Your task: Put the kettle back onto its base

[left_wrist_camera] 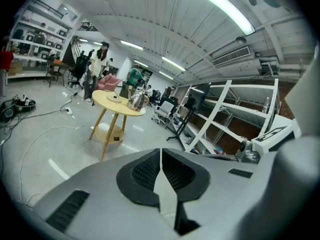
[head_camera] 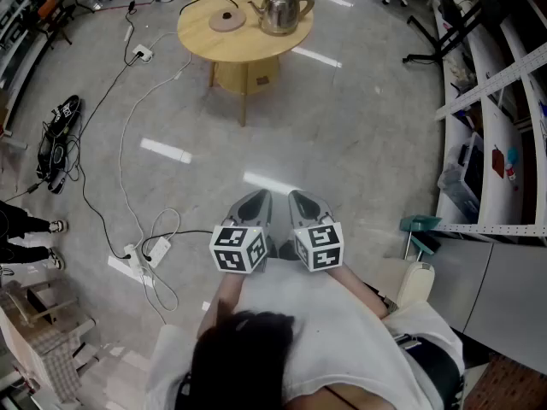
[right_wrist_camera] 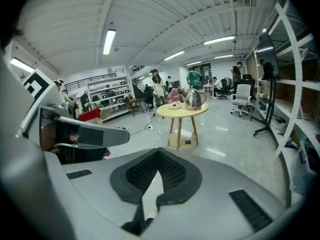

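Observation:
A shiny steel kettle (head_camera: 283, 10) stands on a round wooden table (head_camera: 205, 39) far ahead of me. Its flat round base (head_camera: 227, 21) lies to the kettle's left with a black cord running off the table. My left gripper (head_camera: 259, 196) and right gripper (head_camera: 299, 196) are held side by side close to my body, both shut and empty, well short of the table. In the left gripper view the kettle (left_wrist_camera: 137, 100) and base (left_wrist_camera: 114, 97) show above the shut gripper (left_wrist_camera: 160, 151). The right gripper view has the kettle (right_wrist_camera: 194, 99) and base (right_wrist_camera: 175, 105) beyond its shut gripper (right_wrist_camera: 159, 151).
Cables and power strips (head_camera: 144, 55) trail over the grey floor at the left. White shelving (head_camera: 491, 101) lines the right side. Office chairs (right_wrist_camera: 243, 95) and standing people (right_wrist_camera: 156, 86) are beyond the table. A lower shelf (head_camera: 248, 75) sits under the tabletop.

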A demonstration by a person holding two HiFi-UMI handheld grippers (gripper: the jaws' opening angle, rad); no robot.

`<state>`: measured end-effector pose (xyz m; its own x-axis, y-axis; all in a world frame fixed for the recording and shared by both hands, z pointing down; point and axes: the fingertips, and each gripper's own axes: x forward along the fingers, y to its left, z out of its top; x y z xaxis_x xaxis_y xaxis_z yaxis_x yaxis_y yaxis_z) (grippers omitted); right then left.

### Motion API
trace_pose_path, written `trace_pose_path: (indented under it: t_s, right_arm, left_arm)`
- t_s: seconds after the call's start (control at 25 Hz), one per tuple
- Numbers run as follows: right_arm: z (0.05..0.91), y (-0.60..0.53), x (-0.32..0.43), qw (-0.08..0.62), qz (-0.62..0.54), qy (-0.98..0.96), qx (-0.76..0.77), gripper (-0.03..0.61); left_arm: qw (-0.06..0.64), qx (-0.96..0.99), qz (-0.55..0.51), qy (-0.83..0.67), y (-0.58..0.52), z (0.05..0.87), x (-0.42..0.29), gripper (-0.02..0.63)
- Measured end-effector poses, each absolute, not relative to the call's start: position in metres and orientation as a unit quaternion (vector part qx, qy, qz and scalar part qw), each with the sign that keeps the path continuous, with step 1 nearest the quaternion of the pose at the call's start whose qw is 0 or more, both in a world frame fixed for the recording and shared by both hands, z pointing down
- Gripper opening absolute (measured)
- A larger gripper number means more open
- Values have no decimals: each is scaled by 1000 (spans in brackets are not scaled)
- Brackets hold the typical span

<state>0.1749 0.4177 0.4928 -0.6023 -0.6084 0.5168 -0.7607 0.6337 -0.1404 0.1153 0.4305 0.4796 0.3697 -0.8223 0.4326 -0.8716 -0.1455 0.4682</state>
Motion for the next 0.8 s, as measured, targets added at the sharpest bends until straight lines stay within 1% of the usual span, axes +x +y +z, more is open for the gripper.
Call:
trace_pose_path:
  t_s: [0.16,0.32,0.52,0.8]
  right_arm:
    - [495,405,168,207,191,-874,396,26]
    - [500,393,163,183,228,-865,409,26]
    - [491,373,159,174,217,-852,444,28]
    - [490,371,159,158,217,-835,480,28]
  left_arm:
    - [336,757,31,-559,418,478,103,37]
    - [336,762,23,-553,403,477,92,37]
    - [331,774,27,-540,389,473,75,37]
    - [324,790,29,-520,388,472,70,37]
